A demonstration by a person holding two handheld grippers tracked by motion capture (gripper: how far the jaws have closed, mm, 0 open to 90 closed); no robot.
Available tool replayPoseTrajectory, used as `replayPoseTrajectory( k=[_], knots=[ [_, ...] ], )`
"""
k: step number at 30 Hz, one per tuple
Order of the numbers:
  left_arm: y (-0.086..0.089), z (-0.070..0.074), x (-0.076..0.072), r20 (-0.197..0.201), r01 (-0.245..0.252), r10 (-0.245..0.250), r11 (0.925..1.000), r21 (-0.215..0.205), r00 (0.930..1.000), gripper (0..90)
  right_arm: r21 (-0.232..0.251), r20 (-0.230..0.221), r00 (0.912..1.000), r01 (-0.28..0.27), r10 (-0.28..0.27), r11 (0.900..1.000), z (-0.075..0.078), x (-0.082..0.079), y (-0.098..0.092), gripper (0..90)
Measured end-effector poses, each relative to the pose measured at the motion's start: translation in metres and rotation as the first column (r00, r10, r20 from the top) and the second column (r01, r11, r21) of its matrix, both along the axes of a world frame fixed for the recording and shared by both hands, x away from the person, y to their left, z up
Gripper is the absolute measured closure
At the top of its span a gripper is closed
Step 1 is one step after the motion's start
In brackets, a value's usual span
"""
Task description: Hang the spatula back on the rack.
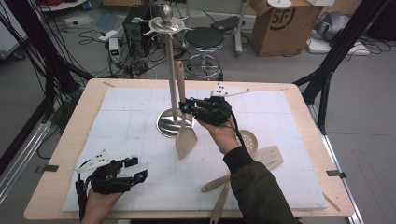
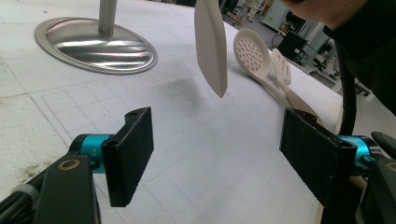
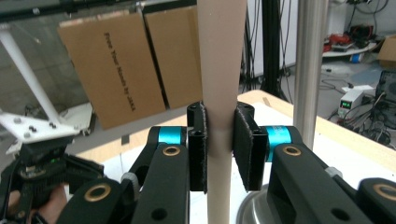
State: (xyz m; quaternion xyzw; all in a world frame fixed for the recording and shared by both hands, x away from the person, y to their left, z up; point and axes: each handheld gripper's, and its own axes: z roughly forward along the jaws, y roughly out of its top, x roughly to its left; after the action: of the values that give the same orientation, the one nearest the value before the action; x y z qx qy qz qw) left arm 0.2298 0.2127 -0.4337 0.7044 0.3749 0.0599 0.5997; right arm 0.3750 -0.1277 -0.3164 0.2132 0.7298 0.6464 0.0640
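My right claw [image 3: 219, 149] presses rough matt black pads on a smooth, matt beige turner [image 3: 220, 84]. The stand [image 1: 169, 70] beside it is brushed, shiny metal. The desk [image 1: 70, 140] rim looks like pale wood under a white grainy mat [image 1: 126, 121].

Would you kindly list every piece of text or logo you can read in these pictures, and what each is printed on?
"SF": logo on the cardboard box on the floor beyond the table.
Line of print running down the cardboard sheet in the right gripper view: too blurred to read reliably.
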Motion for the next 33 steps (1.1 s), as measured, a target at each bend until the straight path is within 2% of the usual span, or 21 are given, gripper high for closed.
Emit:
replayPoseTrajectory(
  k=[6, 12, 17, 21, 33],
  knots=[
    [0.000, 0.000, 0.000, 0.001, 0.001, -0.001, 1.0000, 0.002, 1.0000, 26.4, 0.090, 0.006, 0.9997, 0.022, -0.023, 0.996, 0.003, 0.000, -0.003, 77.3],
    [-0.001, 0.000, 0.000, 0.000, 0.001, -0.001, 1.0000, 0.001, 1.0000, 26.4, 0.147, 0.045, 0.9973, 0.051, -0.059, 0.988, 0.006, -0.002, -0.006, 77.3],
    [-0.001, -0.001, 0.000, 0.000, 0.001, -0.001, 1.0000, 0.004, 1.0000, 26.5, 0.195, 0.062, 0.9941, 0.076, -0.089, 0.978, 0.009, -0.001, -0.011, 77.3],
    [-0.002, -0.001, 0.000, -0.001, -0.001, 0.001, 1.0000, 0.003, 1.0000, 26.5, 0.246, 0.068, 0.9906, 0.098, -0.119, 0.964, 0.010, 0.000, -0.013, 77.3],
    [0.000, -0.001, 0.000, 0.003, -0.003, 0.003, 1.0000, 0.004, 1.0000, 26.5, 0.288, 0.085, 0.9852, 0.119, -0.149, 0.950, 0.019, 0.002, 0.001, 77.3]
  ],
)
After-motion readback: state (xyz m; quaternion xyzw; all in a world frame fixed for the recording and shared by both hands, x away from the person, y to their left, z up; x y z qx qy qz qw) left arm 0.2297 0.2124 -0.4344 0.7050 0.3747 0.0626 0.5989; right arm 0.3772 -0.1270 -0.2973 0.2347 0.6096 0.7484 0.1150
